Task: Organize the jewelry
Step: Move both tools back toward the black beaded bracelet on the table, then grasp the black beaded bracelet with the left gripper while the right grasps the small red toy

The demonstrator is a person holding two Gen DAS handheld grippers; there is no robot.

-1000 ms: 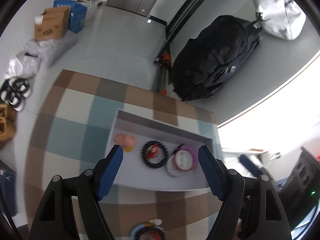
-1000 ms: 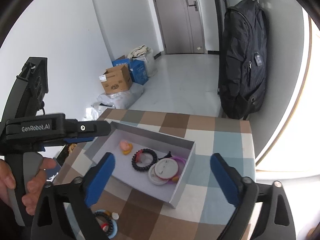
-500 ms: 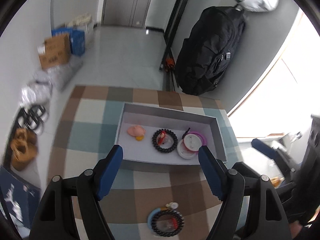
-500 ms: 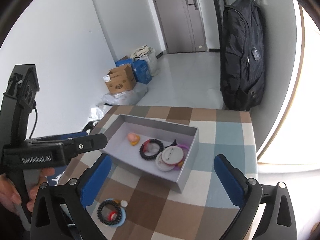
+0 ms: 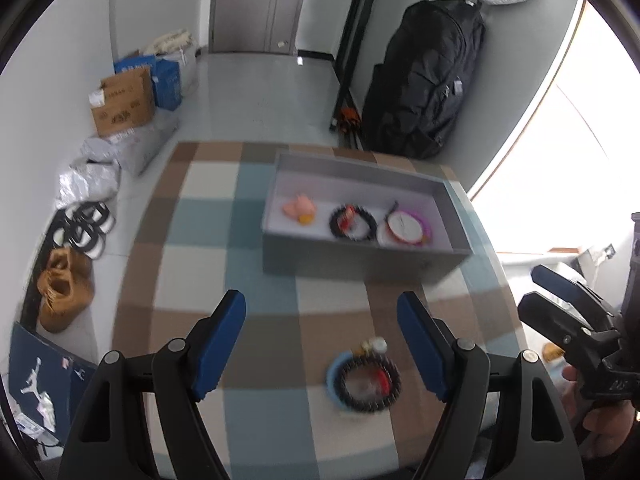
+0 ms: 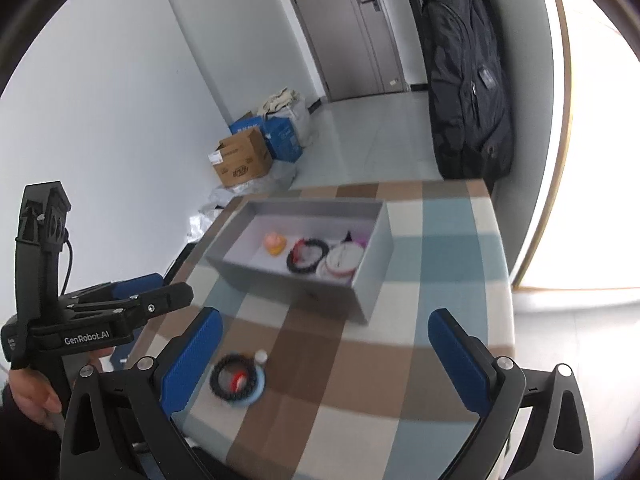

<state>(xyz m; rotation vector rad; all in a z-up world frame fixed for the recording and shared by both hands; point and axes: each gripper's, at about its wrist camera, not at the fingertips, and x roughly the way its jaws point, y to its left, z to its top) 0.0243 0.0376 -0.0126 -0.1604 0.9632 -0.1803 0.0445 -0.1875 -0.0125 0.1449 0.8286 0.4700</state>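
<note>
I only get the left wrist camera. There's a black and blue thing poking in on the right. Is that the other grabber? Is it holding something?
Observer: Yes, that's the right gripper. Its own camera shows its jaws wide open with nothing between them.
Operator: What does my grabber look like from over there?
Observer: The left gripper pokes in from the left edge, and its body has white lettering, GenRobot.AI.
Operator: Who's holding it?
Observer: A hand wraps its grey handle in the bottom left corner.
</note>
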